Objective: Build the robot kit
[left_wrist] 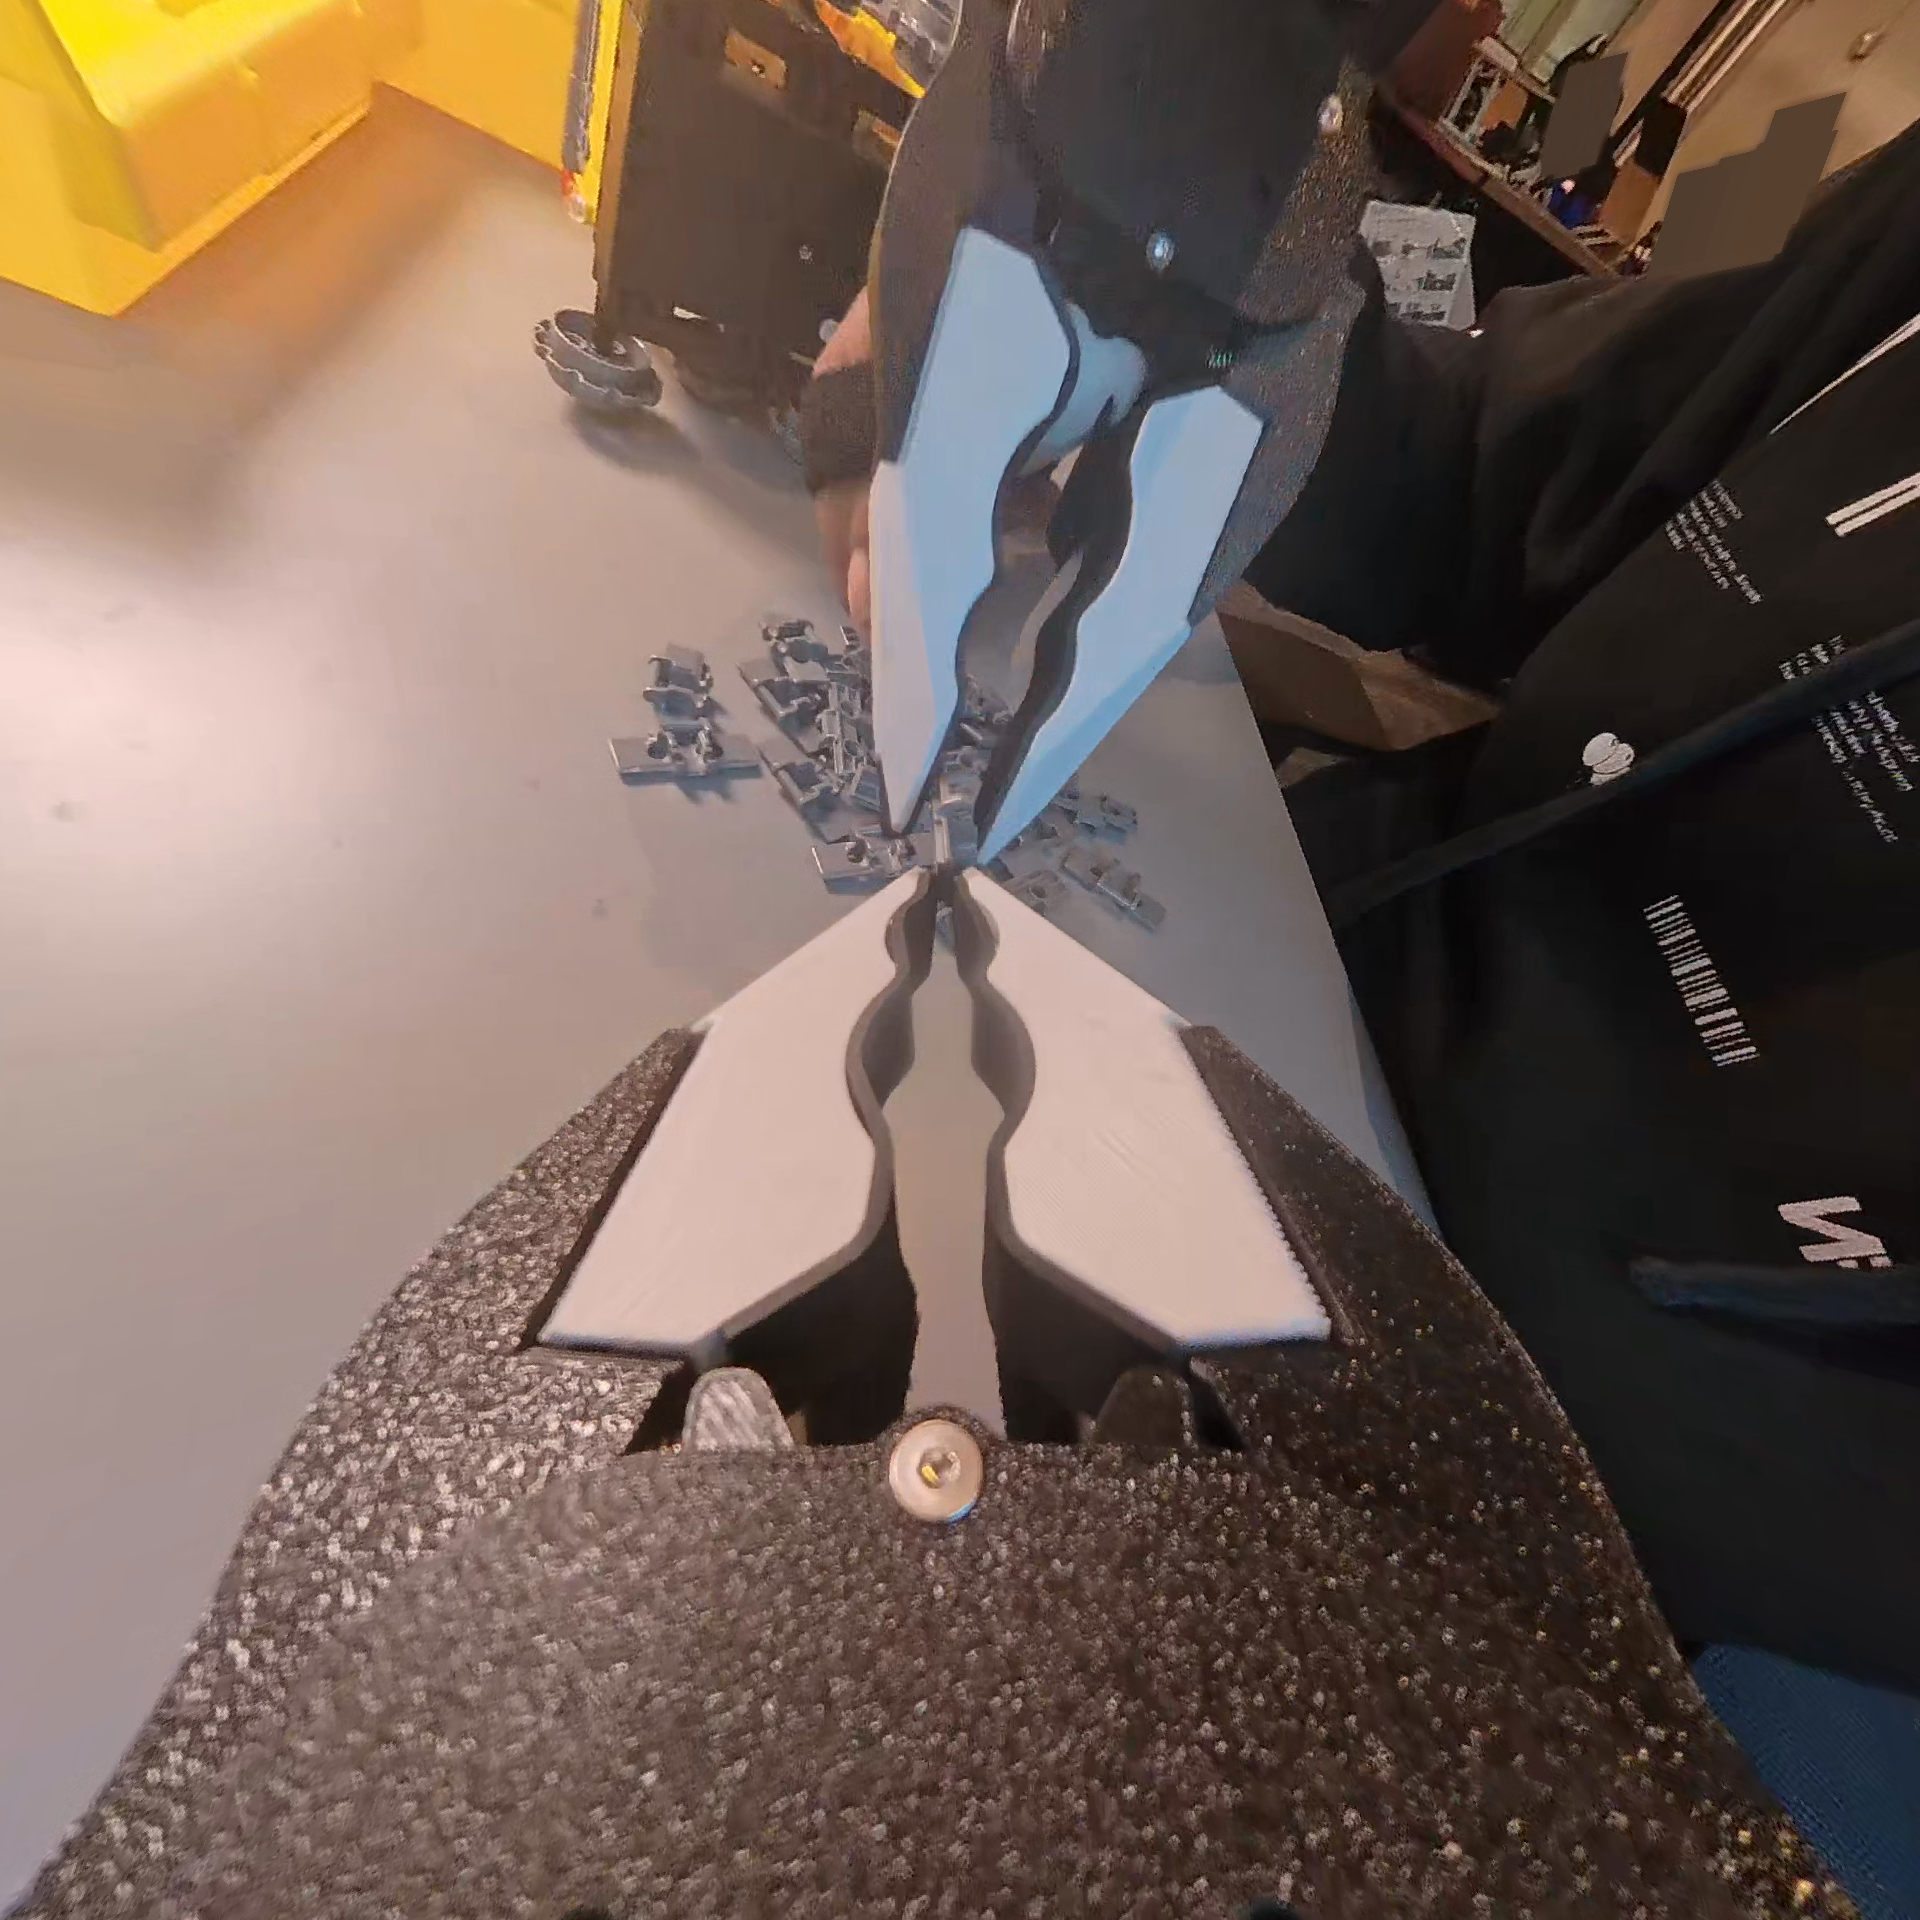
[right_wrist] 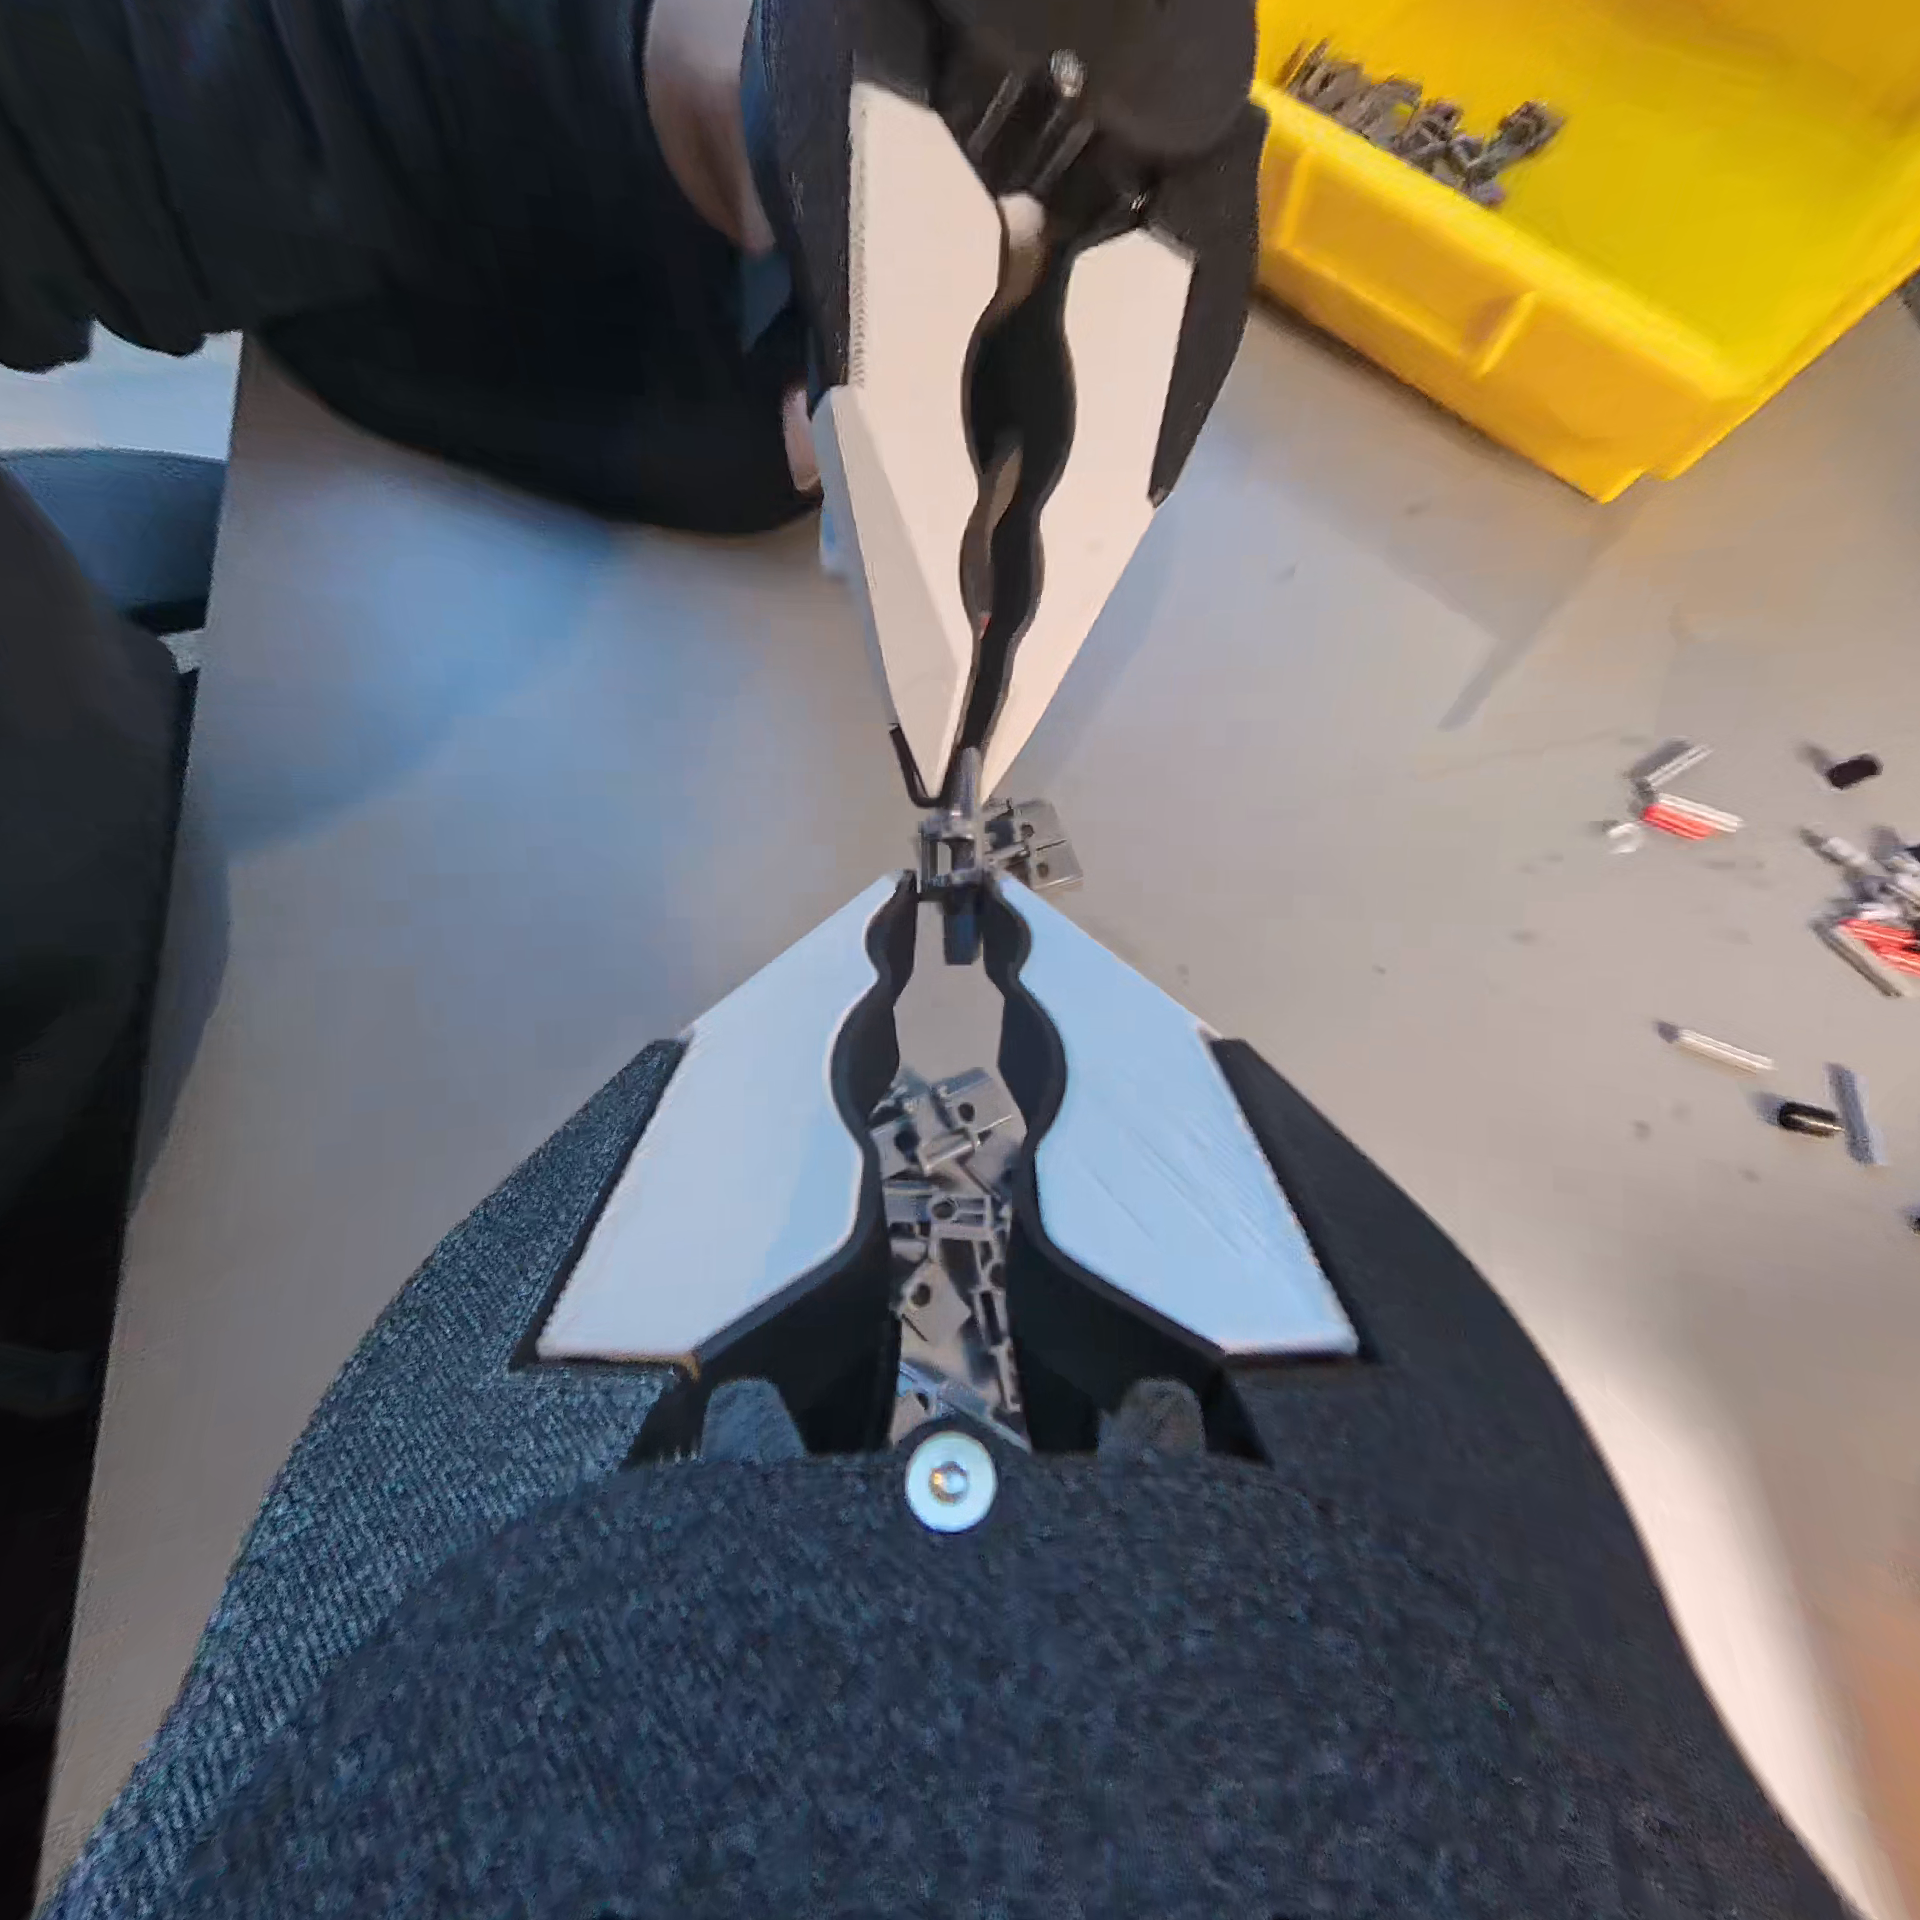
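Observation:
My left gripper (left_wrist: pixel 943 883) and my right gripper (right_wrist: pixel 951 888) meet tip to tip above a grey table (left_wrist: pixel 312 831). Between them is a small grey metal hinge part (right_wrist: pixel 951 847). The right gripper is shut on its lower end, with a dark stub between the fingers. The left gripper (right_wrist: pixel 961 774) comes in from above and is shut on the part's thin upper pin. In the left wrist view the right gripper (left_wrist: pixel 935 831) reaches down from the top onto the same part (left_wrist: pixel 942 847). A pile of similar metal hinge parts (left_wrist: pixel 810 727) lies on the table just behind and under the tips.
A yellow bin (right_wrist: pixel 1558 312) holding dark parts stands at the back right. Small red, black and silver pieces (right_wrist: pixel 1870 935) lie scattered to the right. A person in black clothing (left_wrist: pixel 1662 831) sits at the table edge. A black wheeled cart (left_wrist: pixel 727 208) stands beyond. The tips of both grippers are at nearly the same place.

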`<state>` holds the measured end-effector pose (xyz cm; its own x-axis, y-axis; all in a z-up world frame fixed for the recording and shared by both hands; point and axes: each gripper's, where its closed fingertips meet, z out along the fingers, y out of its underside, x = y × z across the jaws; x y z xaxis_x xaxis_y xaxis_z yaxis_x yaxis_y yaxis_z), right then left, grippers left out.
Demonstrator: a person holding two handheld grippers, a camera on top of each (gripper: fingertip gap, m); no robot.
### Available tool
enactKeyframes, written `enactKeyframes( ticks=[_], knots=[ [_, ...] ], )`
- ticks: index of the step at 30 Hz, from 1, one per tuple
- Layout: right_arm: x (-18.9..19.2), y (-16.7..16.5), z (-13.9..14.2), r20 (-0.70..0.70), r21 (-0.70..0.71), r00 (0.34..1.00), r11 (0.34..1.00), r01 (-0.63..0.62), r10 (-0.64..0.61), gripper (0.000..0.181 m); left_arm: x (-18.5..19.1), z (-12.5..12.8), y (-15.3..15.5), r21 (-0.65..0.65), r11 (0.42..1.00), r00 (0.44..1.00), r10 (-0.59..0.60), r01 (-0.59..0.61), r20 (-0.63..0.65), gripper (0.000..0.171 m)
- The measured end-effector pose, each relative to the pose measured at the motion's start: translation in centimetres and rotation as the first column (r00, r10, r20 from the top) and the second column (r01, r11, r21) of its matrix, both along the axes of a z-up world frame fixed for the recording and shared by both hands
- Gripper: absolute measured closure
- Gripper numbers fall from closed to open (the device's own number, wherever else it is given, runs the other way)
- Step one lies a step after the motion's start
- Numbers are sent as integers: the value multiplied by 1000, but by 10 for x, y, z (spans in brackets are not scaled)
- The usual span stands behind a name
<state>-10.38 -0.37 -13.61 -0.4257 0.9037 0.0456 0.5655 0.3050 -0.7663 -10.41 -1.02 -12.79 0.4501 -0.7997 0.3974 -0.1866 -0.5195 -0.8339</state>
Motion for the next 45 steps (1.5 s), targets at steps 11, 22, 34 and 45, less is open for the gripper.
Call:
enactKeyframes(
  ticks=[11, 22, 34, 45],
  knots=[
    [-9, -2, -5, 19, -239, 996, 967, 89, -87, 164, -12, -10, 6, 53, 998, 992, 45, -39, -117, 171],
    [-4, -4, -12, 79, -218, 997, 976, 23, -6, 174, -6, -23, -2, 40, 999, 980, -13, 22, -200, 171],
    [-9, 24, -20, 153, -264, 973, 941, 211, -175, 175, -32, -58, 7, 73, 997, 899, 55, -25, -435, 124],
    [-5, 20, -27, 217, -261, 956, 932, 251, -197, 175, -14, -57, -11, 41, 998, 882, -24, 49, -471, 131]
  ],
)
